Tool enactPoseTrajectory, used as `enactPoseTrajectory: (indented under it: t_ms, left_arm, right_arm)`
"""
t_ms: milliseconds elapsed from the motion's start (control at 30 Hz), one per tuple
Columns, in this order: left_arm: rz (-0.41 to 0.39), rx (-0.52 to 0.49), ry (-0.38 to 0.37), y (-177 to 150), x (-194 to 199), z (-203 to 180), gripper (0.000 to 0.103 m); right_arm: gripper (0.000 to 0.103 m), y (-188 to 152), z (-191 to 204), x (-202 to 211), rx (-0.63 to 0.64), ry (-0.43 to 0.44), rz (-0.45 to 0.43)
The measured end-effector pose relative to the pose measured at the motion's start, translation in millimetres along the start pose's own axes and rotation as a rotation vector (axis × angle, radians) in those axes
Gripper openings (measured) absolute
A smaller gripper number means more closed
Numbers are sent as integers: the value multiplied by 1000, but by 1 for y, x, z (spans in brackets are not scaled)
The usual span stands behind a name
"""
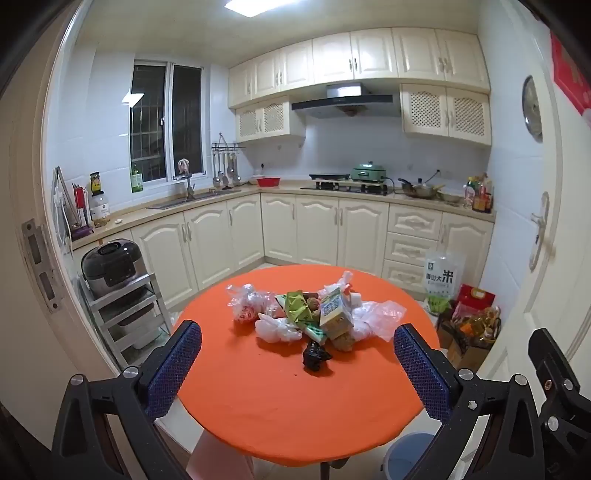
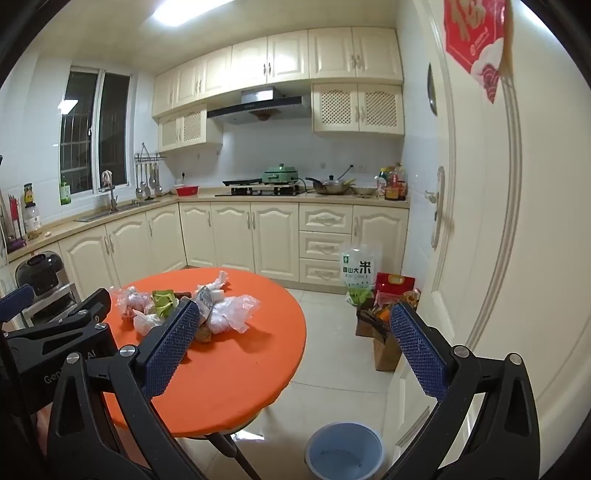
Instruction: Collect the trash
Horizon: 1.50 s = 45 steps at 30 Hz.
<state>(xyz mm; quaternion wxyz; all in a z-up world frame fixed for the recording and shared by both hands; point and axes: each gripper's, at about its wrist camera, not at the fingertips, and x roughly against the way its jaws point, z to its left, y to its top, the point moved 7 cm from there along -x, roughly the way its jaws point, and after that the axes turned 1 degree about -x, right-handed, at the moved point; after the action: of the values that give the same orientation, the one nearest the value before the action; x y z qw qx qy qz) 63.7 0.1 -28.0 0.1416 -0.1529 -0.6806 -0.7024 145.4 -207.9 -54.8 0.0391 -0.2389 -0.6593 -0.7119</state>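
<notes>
Bright, even indoor light from rectangular white ceiling panel lamp (image 1: 248, 5) (image 2: 184, 9), blown out. Lamp's glare reflected in dark barred window (image 1: 166, 122) (image 2: 94, 129). Short soft shadows under crumpled wrappers on round orange table (image 1: 295, 398) (image 2: 236, 369). Strong fisheye bending, black vignette corners. Focus sharp.

My right gripper's finger (image 2: 173, 343) hides part of the trash pile (image 2: 221, 314) on the desk (image 2: 236, 369). The bin (image 1: 406, 454) is cut off by the picture's bottom edge. The carton's (image 1: 334, 314) print is too small to read.
</notes>
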Motion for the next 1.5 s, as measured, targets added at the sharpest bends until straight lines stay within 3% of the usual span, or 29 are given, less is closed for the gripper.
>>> enactPoseTrajectory:
  t_ms: [633, 1500]
  left_arm:
    - [-42, 27, -2, 2, 22, 8, 98]
    - [-38, 32, 8, 2, 17, 14, 99]
  right_arm:
    - [103, -5, 1, 4, -18, -3, 10]
    - [103, -3, 3, 6, -36, 1, 8]
